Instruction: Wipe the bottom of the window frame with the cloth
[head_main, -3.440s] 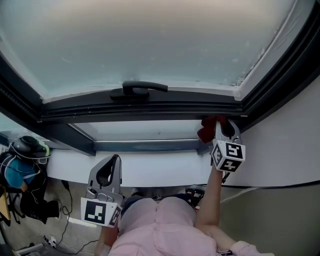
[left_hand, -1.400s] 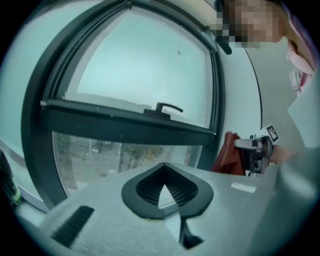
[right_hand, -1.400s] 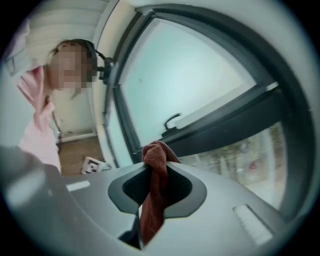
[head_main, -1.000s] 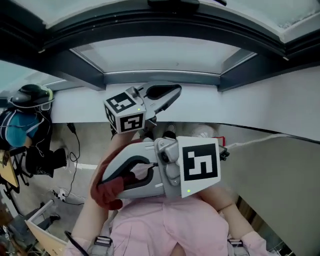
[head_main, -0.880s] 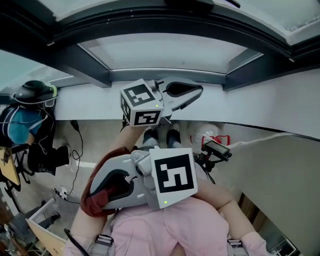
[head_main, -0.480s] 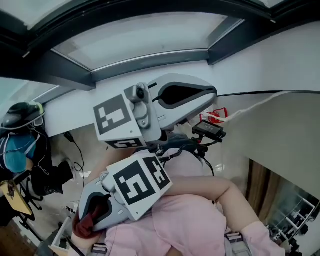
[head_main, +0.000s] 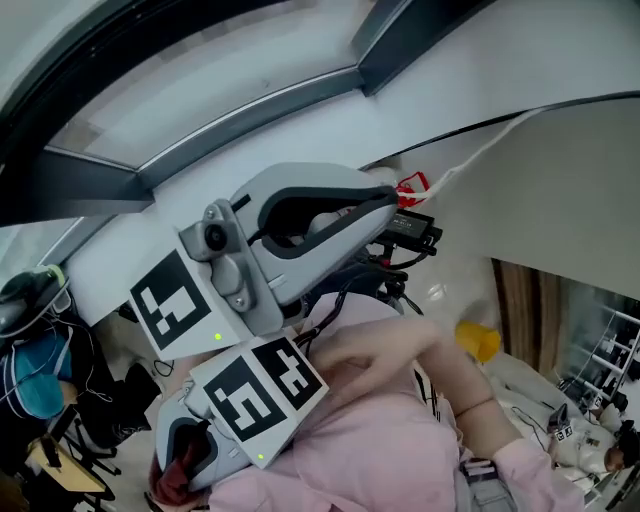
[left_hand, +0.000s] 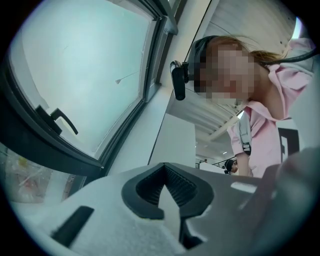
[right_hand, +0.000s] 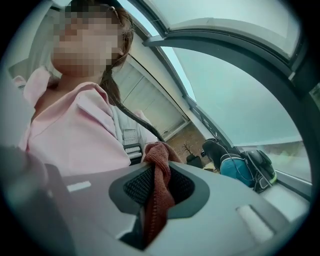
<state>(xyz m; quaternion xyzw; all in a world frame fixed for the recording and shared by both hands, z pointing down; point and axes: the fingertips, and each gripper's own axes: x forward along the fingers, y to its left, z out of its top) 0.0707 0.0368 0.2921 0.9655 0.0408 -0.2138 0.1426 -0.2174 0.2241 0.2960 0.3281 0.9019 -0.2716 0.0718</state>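
Half-seen above: dark window frame (head_main: 85, 185). Pressed together, empty, at left gripper (left_hand: 167, 195). Clamped at right gripper (right_hand: 156, 200) on cloth (right_hand: 159, 160): rust-red, knitted, bunched, down beside pink shirt (head_main: 400, 440). Seconds ago, up at frame's right corner.

right gripper (right_hand: 157, 200): jaws closed on red-brown cloth (right_hand: 159, 195) | cloth bunched above jaws, tail hanging below | pink sleeve (right_hand: 75, 130) behind | window frame (right_hand: 235, 55) overhead

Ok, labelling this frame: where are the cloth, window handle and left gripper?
cloth (right_hand: 158, 197): right gripper view, the strip pinched between the jaws.
window handle (left_hand: 63, 120): left gripper view, its black lever.
left gripper (left_hand: 167, 195): left gripper view, between its fingertips.
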